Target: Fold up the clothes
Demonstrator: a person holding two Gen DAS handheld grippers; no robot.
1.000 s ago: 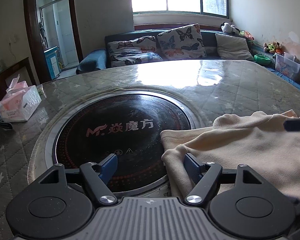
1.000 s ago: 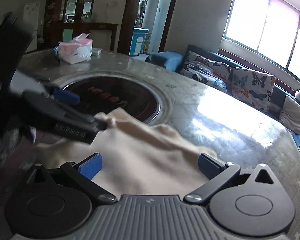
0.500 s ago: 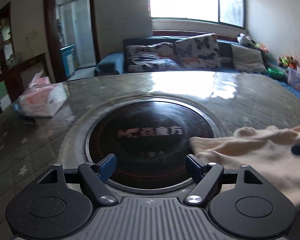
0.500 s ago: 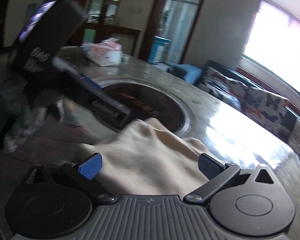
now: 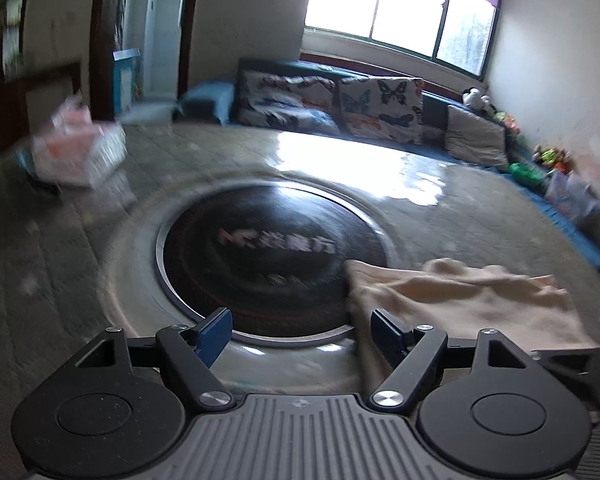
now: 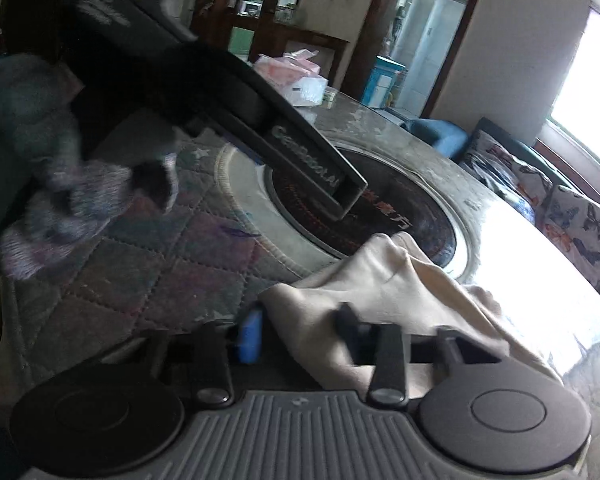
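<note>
Cloth (image 6: 384,300) is pinched between the narrowed fingers of the right gripper (image 6: 296,332), at lower centre of its frame. Left gripper (image 5: 300,330) is held wide open, empty, cloth lying at its lower right.

Black round cooktop (image 5: 268,256) set in the table: pale "MF" logo followed by Chinese characters, blurred in the left wrist view; the last character, 方, shows in orange in the right wrist view. Left gripper (image 6: 332,184), seen from the right wrist: pale lettering along its finger, roughly "GenRobot.AI"; white "DAS" on its dark body, with smaller unreadable lines below.
</note>
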